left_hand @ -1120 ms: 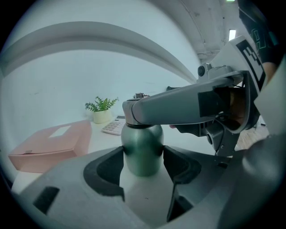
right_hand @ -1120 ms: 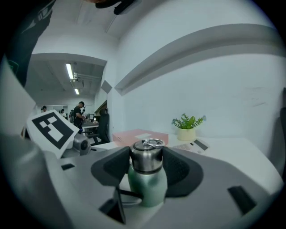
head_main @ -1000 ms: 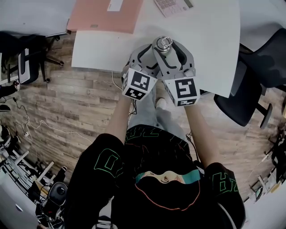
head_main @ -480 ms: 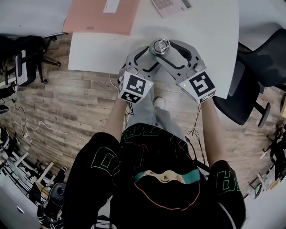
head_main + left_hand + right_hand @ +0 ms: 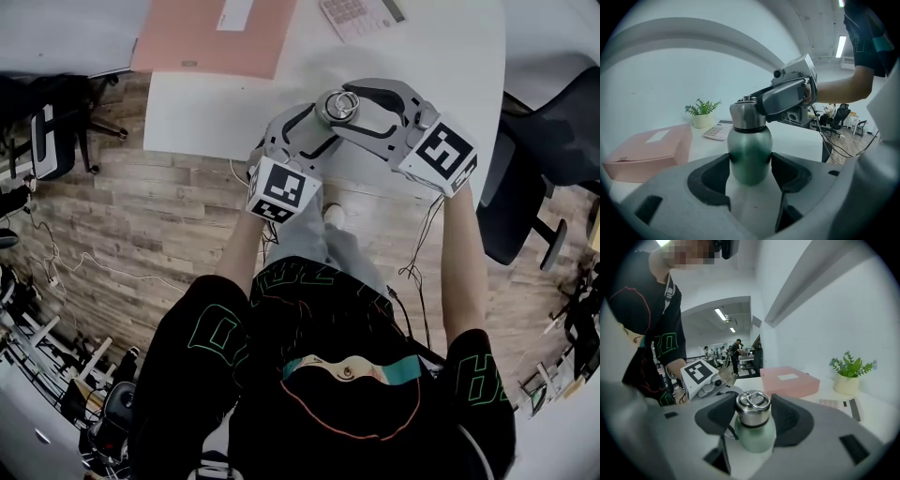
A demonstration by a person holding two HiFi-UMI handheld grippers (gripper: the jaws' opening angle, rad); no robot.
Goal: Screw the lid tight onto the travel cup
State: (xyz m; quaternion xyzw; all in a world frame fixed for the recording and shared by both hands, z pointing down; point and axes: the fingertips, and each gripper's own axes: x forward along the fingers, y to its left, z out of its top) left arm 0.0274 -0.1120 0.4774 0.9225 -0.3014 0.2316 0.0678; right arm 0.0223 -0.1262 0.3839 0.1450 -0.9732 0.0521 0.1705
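Now the travel cup (image 5: 749,154) stands upright on the white table (image 5: 441,56), close to the edge nearest the person, its green body topped by a steel lid (image 5: 753,408) with a ring lying flat on it. The left gripper (image 5: 750,169) has its jaws closed on the green body, low down, one dark pad pressed to each side. The right gripper (image 5: 753,416) sits higher, its two pads lying against opposite sides of the lid with no gap that I can make out.

From the head view, the left gripper reaches forward from the table edge and tips slightly downward, the left forearm (image 5: 246,244) running straight out from the body. The right gripper comes in from the cup's right side, angled across the table, its marker cube (image 5: 441,155) out over the table edge; the right forearm (image 5: 464,253) stretches forward beneath it.

Farther back on the table lie a pink box (image 5: 211,33) and a calculator (image 5: 361,14), with a small potted plant (image 5: 702,112) behind them.
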